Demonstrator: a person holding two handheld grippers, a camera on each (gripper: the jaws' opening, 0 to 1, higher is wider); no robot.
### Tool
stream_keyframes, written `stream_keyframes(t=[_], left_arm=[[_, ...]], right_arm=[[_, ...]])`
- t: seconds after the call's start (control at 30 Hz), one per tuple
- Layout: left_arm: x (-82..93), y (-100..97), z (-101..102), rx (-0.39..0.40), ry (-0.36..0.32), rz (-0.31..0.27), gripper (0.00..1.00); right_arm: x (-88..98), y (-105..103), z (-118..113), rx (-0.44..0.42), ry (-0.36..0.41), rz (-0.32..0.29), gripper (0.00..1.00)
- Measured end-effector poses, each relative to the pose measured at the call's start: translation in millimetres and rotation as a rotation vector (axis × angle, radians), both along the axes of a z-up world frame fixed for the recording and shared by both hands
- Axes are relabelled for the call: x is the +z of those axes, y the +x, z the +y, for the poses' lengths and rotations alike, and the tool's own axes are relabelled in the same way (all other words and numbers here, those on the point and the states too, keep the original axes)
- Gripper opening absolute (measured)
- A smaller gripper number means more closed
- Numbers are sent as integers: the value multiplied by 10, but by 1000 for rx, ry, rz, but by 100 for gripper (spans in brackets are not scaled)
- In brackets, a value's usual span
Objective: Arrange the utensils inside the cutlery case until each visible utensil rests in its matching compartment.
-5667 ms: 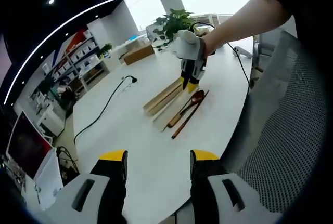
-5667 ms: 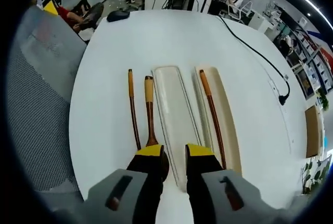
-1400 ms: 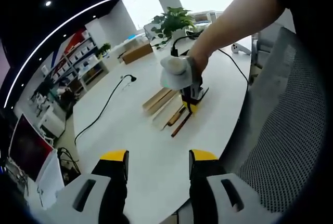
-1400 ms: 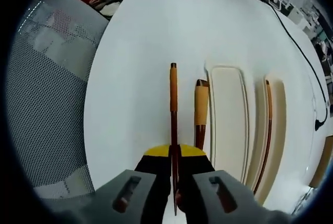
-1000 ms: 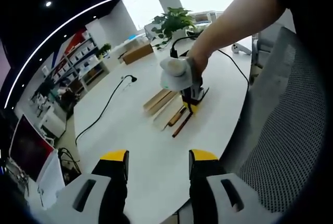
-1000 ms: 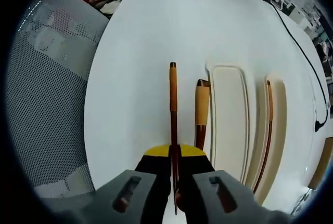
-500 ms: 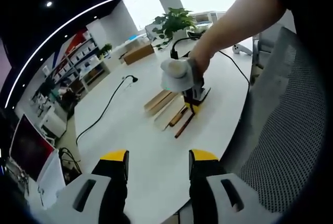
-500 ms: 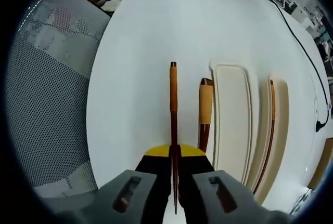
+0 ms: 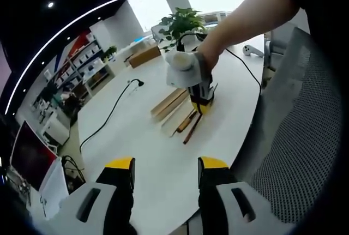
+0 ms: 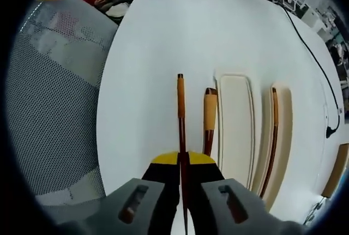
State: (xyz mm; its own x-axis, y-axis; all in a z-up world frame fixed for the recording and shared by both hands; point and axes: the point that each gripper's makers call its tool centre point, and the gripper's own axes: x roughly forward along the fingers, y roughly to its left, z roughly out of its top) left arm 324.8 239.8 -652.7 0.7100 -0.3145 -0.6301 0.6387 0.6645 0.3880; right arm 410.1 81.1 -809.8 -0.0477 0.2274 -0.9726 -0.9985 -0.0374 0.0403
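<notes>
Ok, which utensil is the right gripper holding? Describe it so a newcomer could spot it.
On the white table, find the pale cutlery case. Two utensils lie outside its near edge; the one clamped in the right gripper is the chopstick, farther from the case. It is thinner than the broad-handled spoon beside it.

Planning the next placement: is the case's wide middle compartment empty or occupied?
Empty: the wide compartment shows bare cream floor; the spoon lies outside beside it.

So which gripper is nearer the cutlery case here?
Right. The right gripper is just beside the cutlery case, shut on a chopstick. The left gripper is open, well back across the table.
</notes>
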Motion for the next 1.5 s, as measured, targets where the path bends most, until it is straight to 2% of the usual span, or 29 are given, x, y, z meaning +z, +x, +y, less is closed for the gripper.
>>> stream_keyframes(t=[0.7, 1.3, 1.5], left_arm=[[-15, -20, -13, -15, 13, 4, 47], [-28, -28, -11, -13, 16, 12, 47], [-29, -25, -4, -11, 18, 13, 47]], right_arm=[[213, 63, -5, -48, 93, -11, 0], [344, 278, -35, -96, 150, -76, 0], [385, 373, -35, -113, 170, -120, 0]])
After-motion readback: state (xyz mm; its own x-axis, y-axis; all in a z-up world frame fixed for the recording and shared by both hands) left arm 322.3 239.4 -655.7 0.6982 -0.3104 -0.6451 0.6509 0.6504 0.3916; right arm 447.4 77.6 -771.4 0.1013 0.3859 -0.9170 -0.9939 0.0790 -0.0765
